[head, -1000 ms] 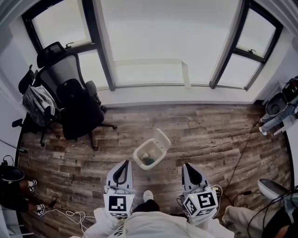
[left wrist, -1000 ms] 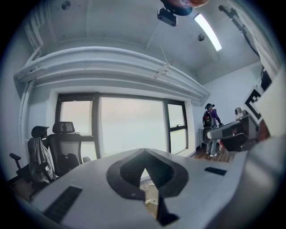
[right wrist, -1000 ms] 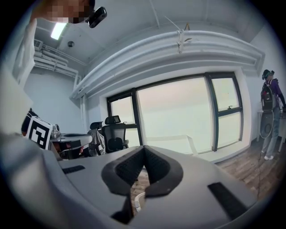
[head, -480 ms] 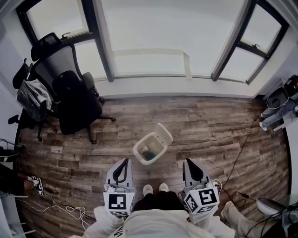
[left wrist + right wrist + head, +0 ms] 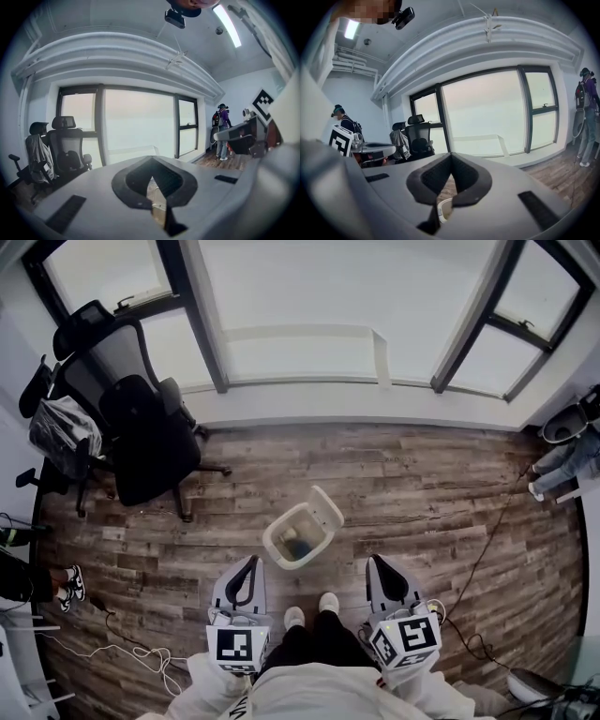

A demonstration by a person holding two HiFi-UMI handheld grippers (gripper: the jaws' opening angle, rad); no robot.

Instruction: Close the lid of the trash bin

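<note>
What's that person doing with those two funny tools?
A person stands on the wooden floor with a tool in each hand: the left tool and the right tool. Both are shut and hold nothing. Just ahead of their shoes sits a small trash bin with its lid tipped up and open. Neither tool touches it, so the lid is not yet closed.

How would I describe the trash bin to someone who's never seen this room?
Below the big window lies a wooden floor. Near its middle, just ahead of the person's shoes, stands the trash bin: the only small pale tub there, lid tipped open, unlike the black office chairs at left.
</note>
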